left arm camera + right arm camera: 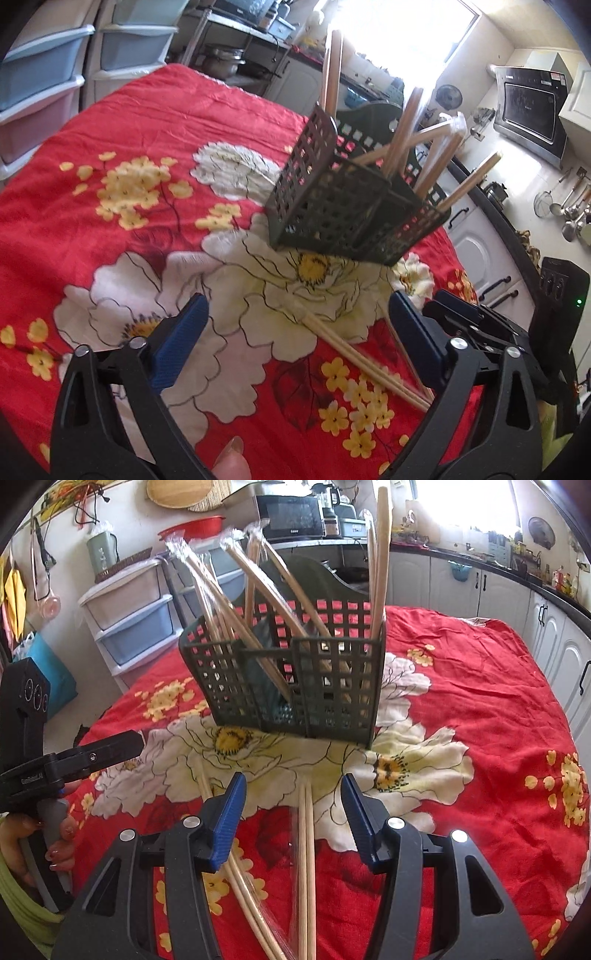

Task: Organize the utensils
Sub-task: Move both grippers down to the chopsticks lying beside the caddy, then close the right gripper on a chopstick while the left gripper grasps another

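Dark green basket (pixel 295 686) of upright chopsticks (pixel 236 602) at 12 o'clock on red floral cloth (pixel 480 686); loose chopsticks (pixel 306 849) at 6; left gripper (pixel 299 332) wide, empty; right gripper (pixel 293 812) half-open, straddling loose pair untouched

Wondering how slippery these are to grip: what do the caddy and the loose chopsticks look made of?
Caddy: looks like dark green moulded plastic, matte; thin grid walls.
Loose chopsticks: pale wood or bamboo, unvarnished look; at least one pair seems sleeved in clear glossy film.
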{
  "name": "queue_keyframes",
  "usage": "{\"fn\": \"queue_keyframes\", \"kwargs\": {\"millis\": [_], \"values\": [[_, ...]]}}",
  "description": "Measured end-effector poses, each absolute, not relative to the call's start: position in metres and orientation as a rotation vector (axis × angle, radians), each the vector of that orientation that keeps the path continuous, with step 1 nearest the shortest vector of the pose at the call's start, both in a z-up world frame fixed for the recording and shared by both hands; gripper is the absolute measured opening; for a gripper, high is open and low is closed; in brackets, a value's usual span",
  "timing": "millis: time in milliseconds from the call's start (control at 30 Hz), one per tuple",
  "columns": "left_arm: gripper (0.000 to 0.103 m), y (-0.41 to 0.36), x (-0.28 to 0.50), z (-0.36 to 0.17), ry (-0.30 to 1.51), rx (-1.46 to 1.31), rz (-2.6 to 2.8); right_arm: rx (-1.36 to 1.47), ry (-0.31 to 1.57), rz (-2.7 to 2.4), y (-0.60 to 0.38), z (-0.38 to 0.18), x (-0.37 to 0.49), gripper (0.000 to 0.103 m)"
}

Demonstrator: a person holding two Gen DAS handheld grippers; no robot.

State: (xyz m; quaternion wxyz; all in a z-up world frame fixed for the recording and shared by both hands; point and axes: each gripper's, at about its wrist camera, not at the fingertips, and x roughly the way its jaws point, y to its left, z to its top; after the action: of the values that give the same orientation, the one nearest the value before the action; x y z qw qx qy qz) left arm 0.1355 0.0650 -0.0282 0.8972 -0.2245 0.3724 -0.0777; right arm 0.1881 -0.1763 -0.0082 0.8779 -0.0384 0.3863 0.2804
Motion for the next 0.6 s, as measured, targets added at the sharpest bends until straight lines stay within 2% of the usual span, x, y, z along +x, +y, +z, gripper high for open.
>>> {"fn": "queue_keyframes", "kwargs": {"millis": [100, 200, 267, 500, 600], "values": [[0.081, 0.062, 0.137, -0.034, 0.8, -0.469, -0.179, -0.086, 0.823, 0.588, -0.176, -0.013, 0.19, 0.051], [0.067, 0.059, 0.139, -0.04, 0.833, -0.488, -0.213, -0.098, 0.851, 0.59, -0.174, -0.022, 0.194, 0.048], [0.064, 0.057, 0.141, -0.044, 0.851, -0.488, -0.23, -0.106, 0.868, 0.591, -0.173, -0.026, 0.196, 0.043], [0.049, 0.047, 0.146, -0.054, 0.9, -0.494, -0.277, -0.123, 0.914, 0.599, -0.169, -0.038, 0.202, 0.035], [0.048, 0.044, 0.15, -0.057, 0.911, -0.494, -0.285, -0.123, 0.931, 0.601, -0.168, -0.043, 0.206, 0.033]]}}
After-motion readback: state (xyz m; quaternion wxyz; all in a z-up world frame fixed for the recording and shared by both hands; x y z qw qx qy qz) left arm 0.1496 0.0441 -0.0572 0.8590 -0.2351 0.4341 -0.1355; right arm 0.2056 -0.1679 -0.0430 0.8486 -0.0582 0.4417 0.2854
